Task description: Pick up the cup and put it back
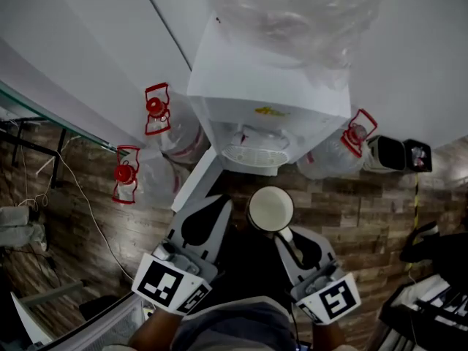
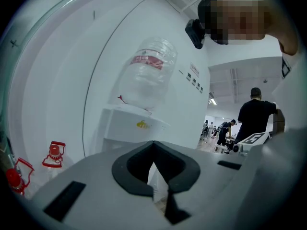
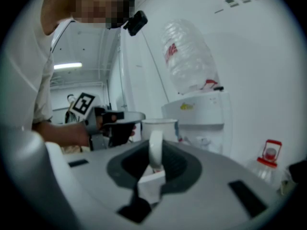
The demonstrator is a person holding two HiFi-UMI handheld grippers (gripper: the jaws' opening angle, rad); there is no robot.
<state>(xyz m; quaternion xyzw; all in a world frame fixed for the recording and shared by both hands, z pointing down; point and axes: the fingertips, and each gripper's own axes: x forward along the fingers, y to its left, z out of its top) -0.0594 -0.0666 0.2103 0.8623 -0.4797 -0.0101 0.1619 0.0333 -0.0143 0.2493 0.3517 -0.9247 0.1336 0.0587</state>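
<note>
The water bottle (image 1: 292,13) on the dispenser (image 1: 263,86) runs off the head view's top edge, smeared by glare. The cup (image 1: 270,208) shows only rim and inside, its handle (image 1: 284,233) largely buried between the right gripper's (image 1: 287,238) jaws. At right in the left gripper view, distant figures (image 2: 225,128) are too small to make out.

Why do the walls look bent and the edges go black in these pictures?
Head view: a wide lens bows the water dispenser and darkens the corners; the wood floor is dim. Left gripper view: round black rim, bottle bulging. Right gripper view: same rim, the cup slightly soft.
</note>
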